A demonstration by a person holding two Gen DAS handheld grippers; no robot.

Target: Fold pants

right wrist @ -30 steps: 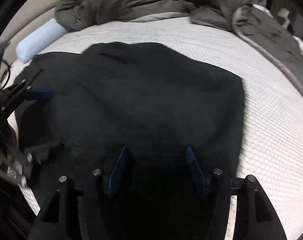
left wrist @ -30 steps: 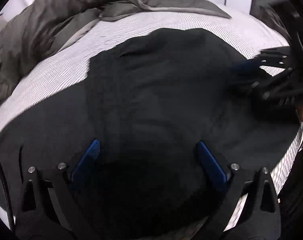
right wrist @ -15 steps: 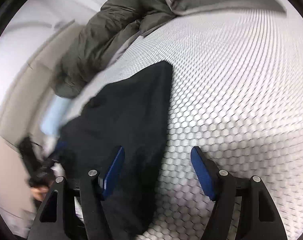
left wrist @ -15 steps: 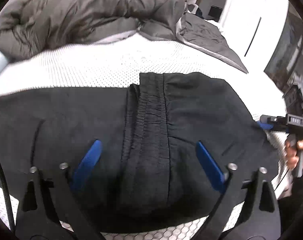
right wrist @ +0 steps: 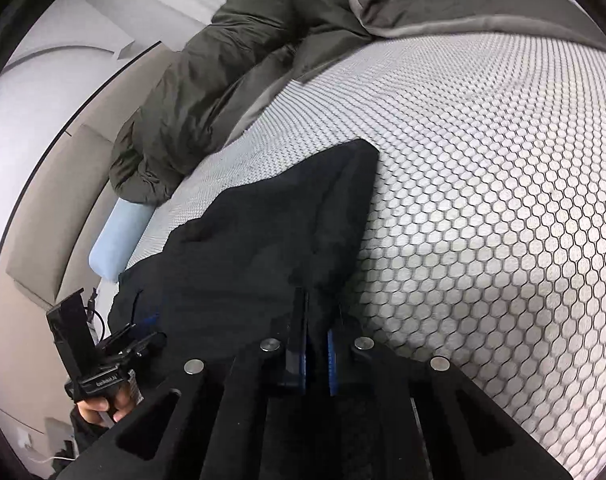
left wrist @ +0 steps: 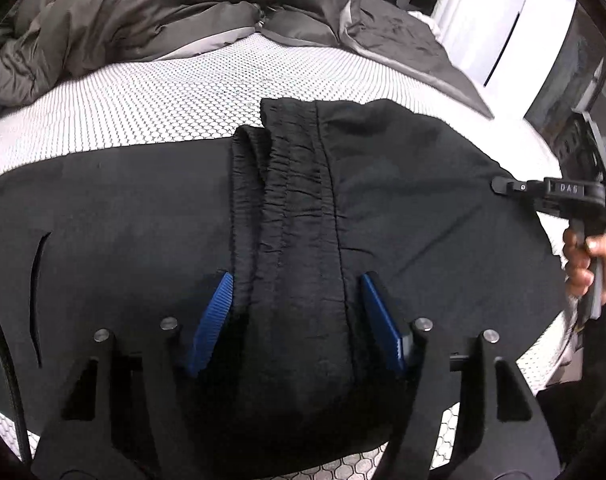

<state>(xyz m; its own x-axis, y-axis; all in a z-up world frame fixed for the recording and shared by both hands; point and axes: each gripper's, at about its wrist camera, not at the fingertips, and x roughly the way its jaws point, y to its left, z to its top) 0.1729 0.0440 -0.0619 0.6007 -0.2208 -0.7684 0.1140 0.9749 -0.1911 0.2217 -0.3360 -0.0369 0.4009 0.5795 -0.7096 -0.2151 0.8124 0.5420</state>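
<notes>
Black pants [left wrist: 287, 240] spread across the lower and middle part of the left wrist frame on a bed with a white honeycomb-patterned cover [left wrist: 151, 100]; gathered elastic waistband [left wrist: 291, 184] running vertically through the centre, with cloth lying to either side of it. Slit-like pocket opening [left wrist: 37, 280] at the far left. Left hand-held gripper [left wrist: 297, 324] at lower centre, blue pads [left wrist: 211, 320] spread wide on either side of the waistband, nothing clamped between them; whether touching the cloth or hovering just above, cannot tell. Right hand-held gripper [left wrist: 499, 184] at the right edge of the same frame, tip at the right edge of the pants, bare fingers [left wrist: 583, 256] wrapped round its handle.

In the right wrist frame, pants [right wrist: 263, 248] running from lower centre toward the left, one corner pointing up near frame centre. Right hand-held gripper [right wrist: 317, 332] at lower centre with pads drawn narrow, black cloth pinched between them. Left hand-held gripper [right wrist: 139, 336] at lower left, against the far edge of the pants. Rumpled grey duvet [right wrist: 231, 60] across the upper left; pale blue bolster [right wrist: 117, 244] below it at the left, beside the pants.
</notes>
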